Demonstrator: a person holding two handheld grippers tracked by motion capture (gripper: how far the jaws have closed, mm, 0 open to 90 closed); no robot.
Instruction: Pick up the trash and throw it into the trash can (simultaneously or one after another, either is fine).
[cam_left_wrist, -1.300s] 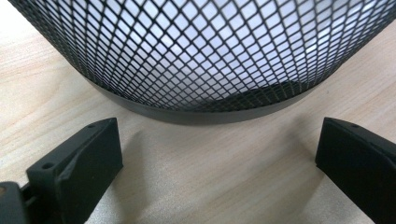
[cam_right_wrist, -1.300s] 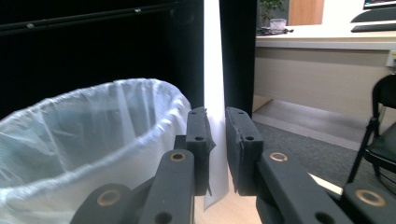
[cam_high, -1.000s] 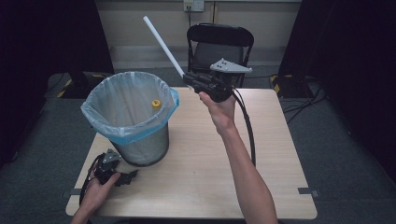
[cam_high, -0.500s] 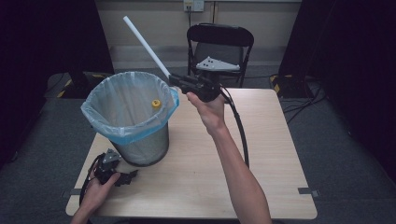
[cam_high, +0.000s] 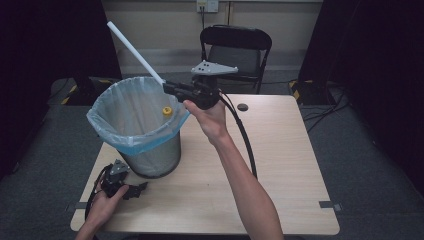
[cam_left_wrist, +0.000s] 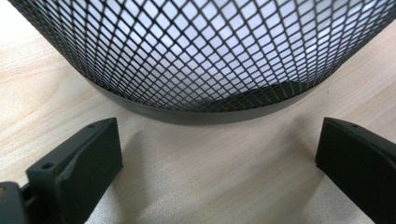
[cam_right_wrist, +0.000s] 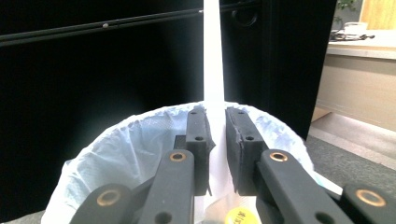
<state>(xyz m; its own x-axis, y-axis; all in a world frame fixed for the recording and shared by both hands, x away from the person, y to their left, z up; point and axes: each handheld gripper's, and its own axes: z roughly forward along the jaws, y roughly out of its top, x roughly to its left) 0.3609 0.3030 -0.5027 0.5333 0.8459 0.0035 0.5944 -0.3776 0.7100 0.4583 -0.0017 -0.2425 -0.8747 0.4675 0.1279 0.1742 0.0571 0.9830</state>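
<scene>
The right gripper hangs over the near rim of the one mesh bin, jaws clamped on a single white tube that angles up beyond its tips. Below them, the blue liner holds one yellow cap. Bare tabletop lies open behind that hand. The left gripper rests on the table, jaws spread wide, the bin's base just ahead.

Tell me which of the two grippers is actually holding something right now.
The right gripper, raised over the lined mesh bin, is shut on a long white tube. The left gripper rests open on the table, empty.
</scene>
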